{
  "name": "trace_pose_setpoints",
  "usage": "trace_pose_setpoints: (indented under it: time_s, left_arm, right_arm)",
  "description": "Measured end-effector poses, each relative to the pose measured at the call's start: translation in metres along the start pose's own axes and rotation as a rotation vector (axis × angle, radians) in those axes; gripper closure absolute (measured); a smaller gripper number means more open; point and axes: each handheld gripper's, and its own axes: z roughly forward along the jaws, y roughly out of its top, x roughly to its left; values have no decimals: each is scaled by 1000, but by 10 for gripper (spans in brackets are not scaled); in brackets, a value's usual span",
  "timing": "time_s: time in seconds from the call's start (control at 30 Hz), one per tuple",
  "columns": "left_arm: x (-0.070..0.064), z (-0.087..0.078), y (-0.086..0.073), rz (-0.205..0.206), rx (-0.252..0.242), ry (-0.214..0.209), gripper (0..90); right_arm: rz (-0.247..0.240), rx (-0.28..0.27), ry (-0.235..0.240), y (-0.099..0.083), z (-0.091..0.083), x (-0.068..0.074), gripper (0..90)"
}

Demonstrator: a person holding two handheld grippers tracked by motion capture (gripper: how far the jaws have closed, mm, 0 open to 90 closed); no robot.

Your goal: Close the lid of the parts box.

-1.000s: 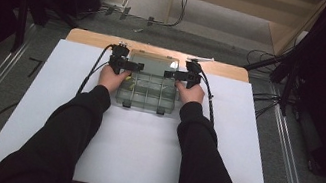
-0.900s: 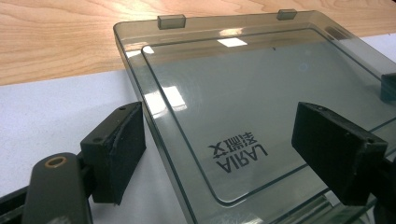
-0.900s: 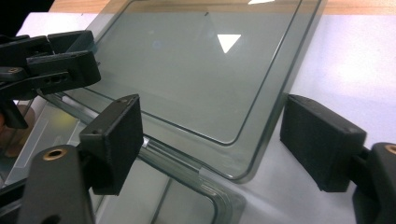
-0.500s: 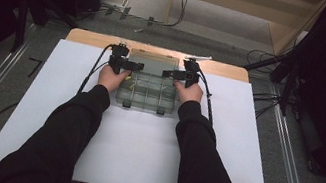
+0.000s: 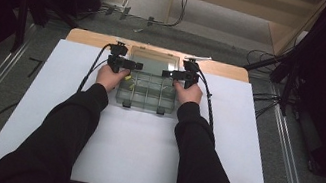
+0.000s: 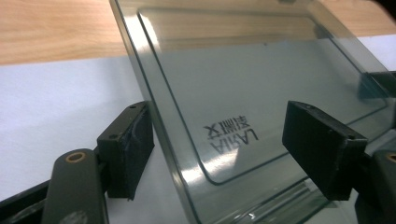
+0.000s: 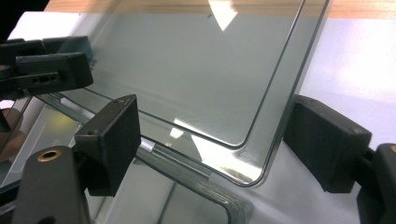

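Nearest us, our forearms run up the white sheet (image 5: pixel 140 153) on the counter (image 5: pixel 84 37) to a clear compartment box (image 5: pixel 146 96) lying between our hands, its long axis running left to right. Its lid (image 5: pixel 153 63) is swung up and tilted back toward the far edge, hinged along the box's far side.

The left gripper (image 5: pixel 122 64) sits at the lid's left side and the right gripper (image 5: pixel 181 76) at its right, each about equally near. In the left gripper view the lid's left edge (image 6: pixel 159 121) stands between the spread jaws, not touched by either pad; the right gripper view shows the same, jaws wide around the lid's right corner (image 7: pixel 261 172). Both are released, holding nothing.

The lid lies straight ahead of each gripper, so we judge the next move turns on closing across its side edges together.
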Motion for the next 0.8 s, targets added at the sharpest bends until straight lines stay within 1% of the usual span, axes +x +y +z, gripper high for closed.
trace_pose_setpoints:
  time_s: [0.07, 0.2, 0.27, 0.3, 0.33, 0.37, 0.4, 0.43, 0.53, 0.57, 0.63, 0.73, 0.8]
  left_arm:
    - [0, 0, 1, -3, 6, -3, 252]
    - [-1, 0, 1, -4, -6, -2, 252]
    - [-2, -1, 1, 6, -17, 2, 253]
    - [-3, -1, 2, 11, -26, 5, 254]
    - [-4, -3, 2, 16, -36, 14, 260]
    - [-3, -4, 3, 21, -44, 15, 281]
    - [-3, -5, 4, 20, -55, 7, 289]
    - [-3, -7, 4, 18, -64, 3, 300]
    - [-4, -12, 7, 32, -96, -7, 349]
    - [-4, -13, 7, 39, -103, -7, 363]
    - [-6, -16, 9, 54, -122, -6, 376]
    - [-10, -20, 10, 77, -137, -3, 402]
    - [-11, -23, 10, 78, -150, 0, 437]
  right_arm:
    - [-11, -4, -6, 0, 0, 1, 182]
    - [-19, -9, -12, 0, 0, 2, 184]
    - [-32, -17, -23, 0, -1, 3, 212]
    - [-33, -21, -40, 1, -2, 4, 229]
    - [-40, -24, -47, 2, -2, 5, 238]
    - [-49, -29, -57, 3, -3, 5, 247]
    - [-52, -32, -62, 3, -4, 6, 260]
    - [-58, -49, -66, 4, -6, 6, 275]
    - [-57, -67, -65, 6, -12, 6, 316]
    - [-65, -78, -71, 7, -15, 6, 335]
    - [-78, -90, -74, 8, -19, 6, 348]
    - [-92, -107, -78, 10, -25, 7, 355]
    - [-94, -112, -79, 10, -29, 8, 361]
